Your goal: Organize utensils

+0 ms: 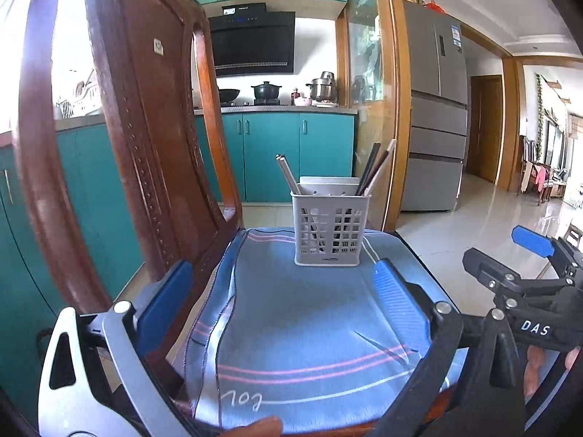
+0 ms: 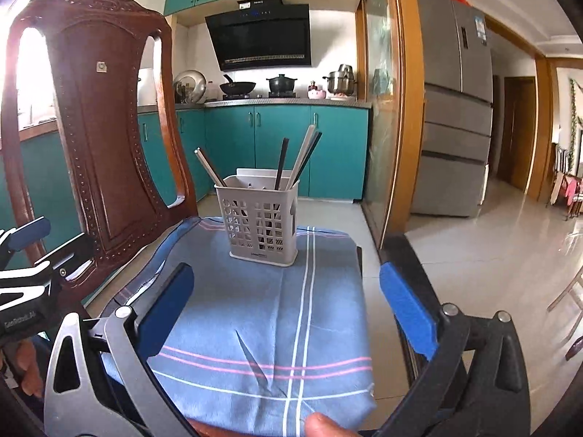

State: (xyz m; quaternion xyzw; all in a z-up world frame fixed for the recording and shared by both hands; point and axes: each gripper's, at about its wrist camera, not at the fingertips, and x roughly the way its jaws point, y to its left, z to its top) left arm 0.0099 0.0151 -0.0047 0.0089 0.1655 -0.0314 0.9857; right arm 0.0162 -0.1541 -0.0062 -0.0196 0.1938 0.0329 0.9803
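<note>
A white slotted utensil basket [image 1: 331, 229] [image 2: 259, 218] stands at the far end of a chair seat covered by a blue striped cloth [image 1: 302, 320] [image 2: 262, 317]. Several chopsticks [image 1: 375, 169] [image 2: 300, 158] lean upright in the basket, some pale, some dark. My left gripper [image 1: 284, 291] stands open over the cloth, short of the basket, with nothing between its blue pads. My right gripper [image 2: 288, 302] is open too, also empty and well back from the basket. The right gripper [image 1: 524, 255] shows at the right edge of the left wrist view.
The carved wooden chair back [image 1: 145, 116] [image 2: 98, 127] rises on the left beside the seat. Teal kitchen cabinets [image 2: 277, 145] with pots on the counter lie behind. A grey fridge [image 2: 455, 116] stands at the right, with tiled floor [image 2: 473, 255] beside the chair.
</note>
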